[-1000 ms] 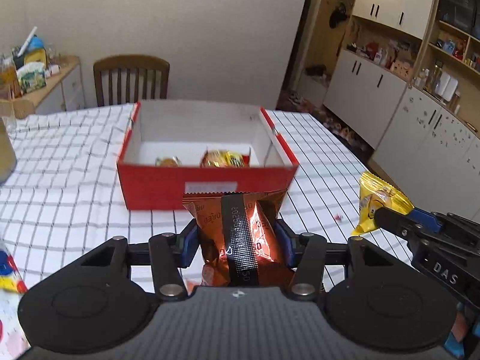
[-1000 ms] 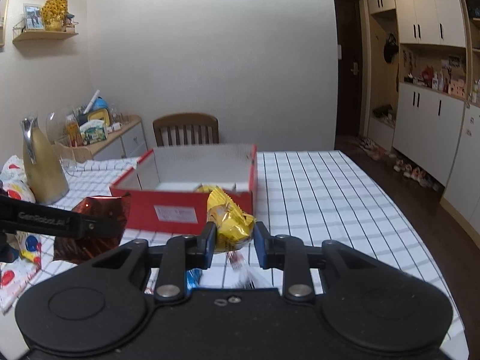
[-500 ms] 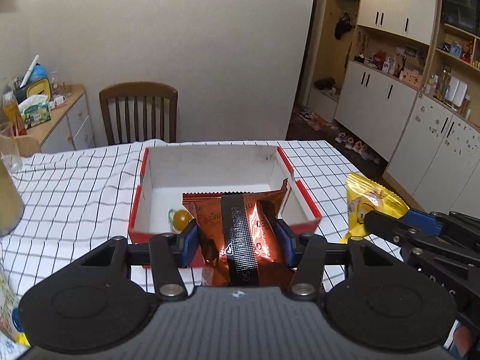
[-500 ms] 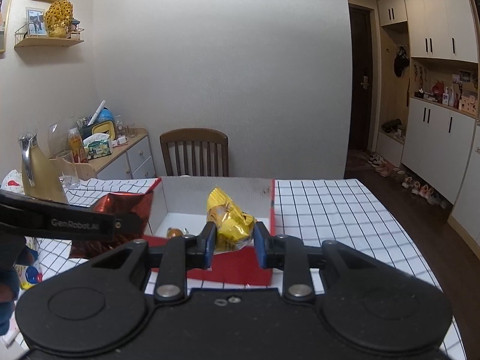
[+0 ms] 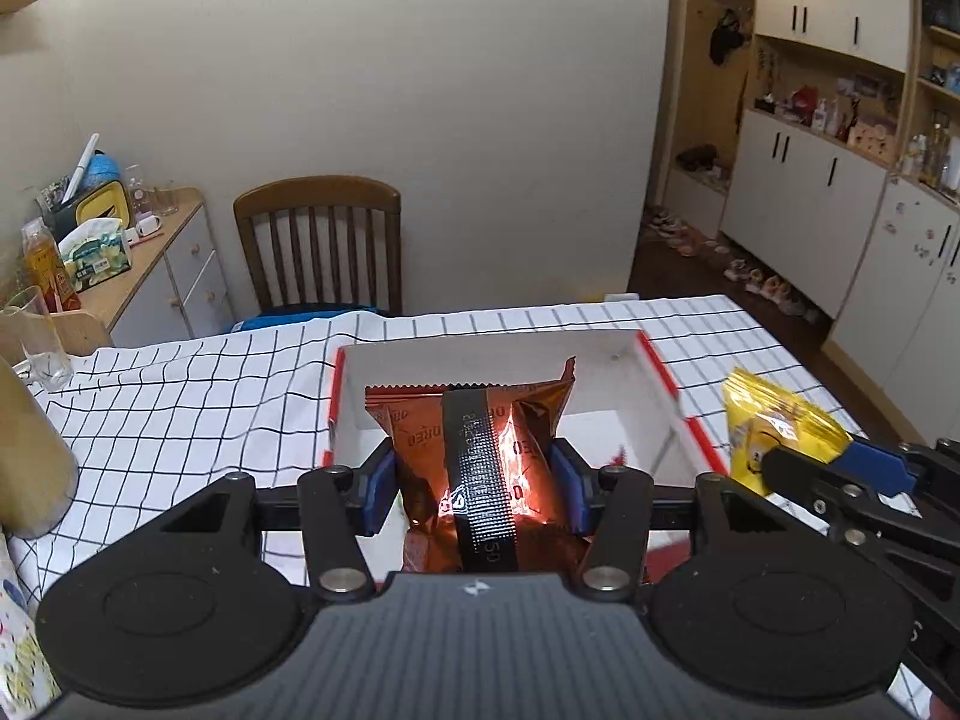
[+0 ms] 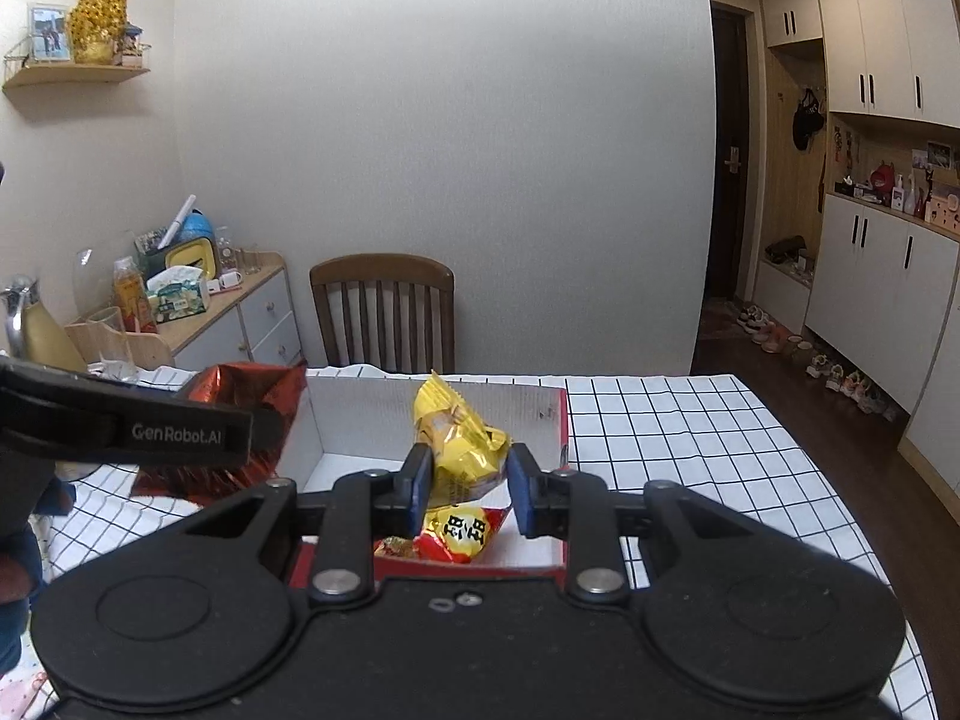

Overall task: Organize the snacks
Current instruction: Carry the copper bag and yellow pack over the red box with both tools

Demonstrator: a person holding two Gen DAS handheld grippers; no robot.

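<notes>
The room was a pale-walled dining space with tall white cabinets (image 6: 882, 276) and open wooden shelving along the right side, a row of shoes (image 6: 798, 348) on the dark floor beneath them, and a low sideboard (image 6: 240, 318) cluttered with bottles and a tissue box at the left. The desk (image 5: 180, 396) wore a white cloth ruled in black squares, rumpled toward its left half, with a wooden chair (image 5: 318, 240) pushed in at the far edge. On the cloth stood a red box (image 6: 561, 414) with a white interior, open at the top. A gold jug (image 6: 36, 330) and a clear glass (image 5: 39, 336) stood at the desk's left side. The left tongs (image 5: 474, 480) were clamped on an orange foil packet (image 5: 480, 438), held upright over the box's near wall. The right tongs (image 6: 468, 480) gripped a yellow snack bag (image 6: 459, 438) above the box's interior. Inside the box, just below that bag, lay a red-and-yellow packet (image 6: 456, 531) on the white floor.
</notes>
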